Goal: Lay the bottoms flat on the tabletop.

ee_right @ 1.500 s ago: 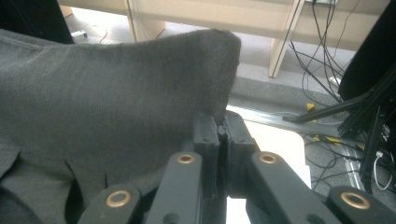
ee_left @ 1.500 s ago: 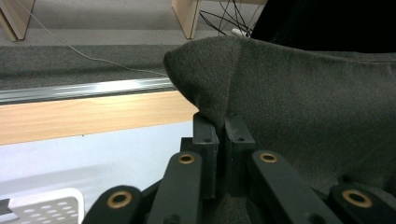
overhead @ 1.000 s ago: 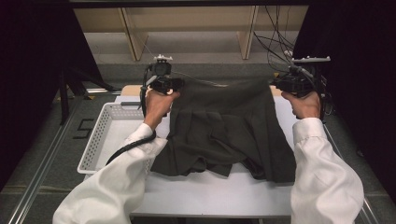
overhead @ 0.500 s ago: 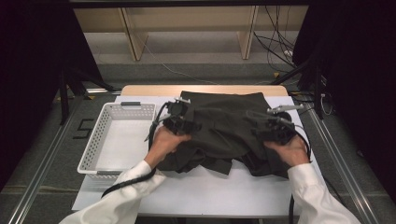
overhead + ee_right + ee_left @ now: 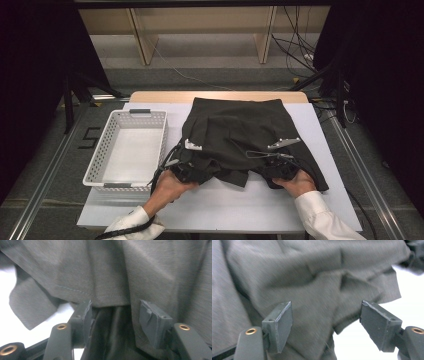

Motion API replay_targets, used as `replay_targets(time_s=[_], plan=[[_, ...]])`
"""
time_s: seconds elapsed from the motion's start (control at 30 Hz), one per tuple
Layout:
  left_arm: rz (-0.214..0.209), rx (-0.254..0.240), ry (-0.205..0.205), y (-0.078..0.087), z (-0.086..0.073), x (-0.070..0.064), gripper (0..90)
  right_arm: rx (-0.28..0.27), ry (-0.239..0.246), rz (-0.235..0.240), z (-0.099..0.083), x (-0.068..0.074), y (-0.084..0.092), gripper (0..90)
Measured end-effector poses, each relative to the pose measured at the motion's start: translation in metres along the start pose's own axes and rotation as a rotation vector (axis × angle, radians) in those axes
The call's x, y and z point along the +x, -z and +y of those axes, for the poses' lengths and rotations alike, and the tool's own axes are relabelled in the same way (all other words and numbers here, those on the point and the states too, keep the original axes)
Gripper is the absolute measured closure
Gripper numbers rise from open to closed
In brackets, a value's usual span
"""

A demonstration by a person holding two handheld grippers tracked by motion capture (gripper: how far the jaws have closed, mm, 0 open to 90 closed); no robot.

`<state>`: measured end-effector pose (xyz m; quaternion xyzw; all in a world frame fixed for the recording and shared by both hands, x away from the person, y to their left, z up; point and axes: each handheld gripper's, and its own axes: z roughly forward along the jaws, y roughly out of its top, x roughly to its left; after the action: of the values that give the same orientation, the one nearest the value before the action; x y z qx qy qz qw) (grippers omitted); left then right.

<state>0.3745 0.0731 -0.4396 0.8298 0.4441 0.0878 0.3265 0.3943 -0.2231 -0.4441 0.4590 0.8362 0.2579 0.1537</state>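
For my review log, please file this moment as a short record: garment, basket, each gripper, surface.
garment: dark skirt, lying folded over on the table, near hem bunched
basket: white basket, left of the skirt, nothing inside
left gripper: jaws apart, just been opening, cloth between them, unpressed
right gripper: jaws apart over the hem, just been closing, pads not pressing
surface: white table
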Motion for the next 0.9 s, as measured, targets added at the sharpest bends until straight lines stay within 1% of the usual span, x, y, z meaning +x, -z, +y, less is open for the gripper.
replay_targets(time_s=[0.07, 0.1, 0.13, 0.2, 0.27, 0.33, 0.37, 0.4, 0.47, 0.5, 0.53, 0.57, 0.6, 0.63, 0.67, 0.7, 0.77, 0.8, 0.83, 0.9], plan=[[-0.016, 0.009, -0.027, -0.001, -0.004, -0.006, 25.9, 0.01, 0.012, -0.001, 0.001, 0.002, -0.007, 45.1], [-0.025, 0.005, -0.051, -0.003, -0.004, -0.01, 27.2, 0.006, 0.034, -0.007, 0.003, 0.004, -0.01, 45.1], [-0.023, -0.005, -0.068, -0.004, -0.004, -0.012, 30.4, -0.006, 0.053, -0.017, 0.006, 0.007, -0.013, 45.0], [-0.006, -0.014, -0.089, -0.007, -0.004, -0.012, 44.3, -0.004, 0.08, -0.014, 0.011, 0.012, -0.018, 44.9], [0.009, -0.024, -0.079, -0.008, -0.004, -0.008, 61.4, 0.026, 0.106, -0.014, 0.013, 0.015, -0.025, 43.3], [0.005, -0.036, -0.071, -0.007, -0.005, -0.002, 76.3, 0.051, 0.122, 0.006, 0.013, 0.017, -0.029, 39.6], [0.008, -0.036, -0.069, -0.006, -0.006, 0.0, 80.6, 0.057, 0.132, 0.012, 0.012, 0.019, -0.028, 39.4], [0.007, -0.036, -0.069, -0.005, -0.006, 0.003, 82.8, 0.058, 0.14, 0.02, 0.011, 0.02, -0.026, 38.7], [0.004, -0.047, -0.061, -0.003, -0.005, 0.005, 85.2, 0.055, 0.129, 0.039, 0.008, 0.02, -0.024, 36.6], [0.004, -0.051, -0.058, -0.001, -0.005, 0.006, 85.3, 0.058, 0.125, 0.039, 0.007, 0.019, -0.025, 36.4], [0.007, -0.05, -0.064, 0.0, -0.004, 0.007, 85.3, 0.063, 0.121, 0.026, 0.006, 0.018, -0.027, 37.9], [0.007, -0.056, -0.064, 0.002, -0.004, 0.007, 85.3, 0.066, 0.124, 0.002, 0.006, 0.017, -0.029, 40.8], [0.007, -0.059, -0.064, 0.003, -0.004, 0.008, 85.3, 0.064, 0.119, -0.023, 0.007, 0.015, -0.031, 46.0], [0.006, -0.059, -0.063, 0.003, -0.004, 0.008, 85.3, 0.055, 0.108, -0.042, 0.008, 0.014, -0.033, 53.3], [0.003, -0.058, -0.06, 0.004, -0.004, 0.008, 85.2, 0.043, 0.1, -0.045, 0.009, 0.012, -0.033, 61.0], [-0.001, -0.06, -0.058, 0.004, -0.004, 0.008, 85.1, 0.021, 0.092, -0.028, 0.009, 0.01, -0.031, 70.3], [-0.008, -0.058, -0.067, 0.005, -0.004, 0.007, 85.0, -0.003, 0.085, -0.044, 0.011, 0.009, -0.025, 88.2], [-0.009, -0.061, -0.074, 0.005, -0.004, 0.006, 85.0, -0.013, 0.082, -0.046, 0.012, 0.01, -0.021, 90.0], [-0.013, -0.062, -0.078, 0.006, -0.004, 0.004, 85.1, -0.015, 0.076, -0.037, 0.013, 0.011, -0.015, 90.0], [-0.016, -0.064, -0.085, 0.007, -0.004, 0.0, 85.0, -0.029, 0.086, -0.009, 0.015, 0.017, -0.004, 90.0]])
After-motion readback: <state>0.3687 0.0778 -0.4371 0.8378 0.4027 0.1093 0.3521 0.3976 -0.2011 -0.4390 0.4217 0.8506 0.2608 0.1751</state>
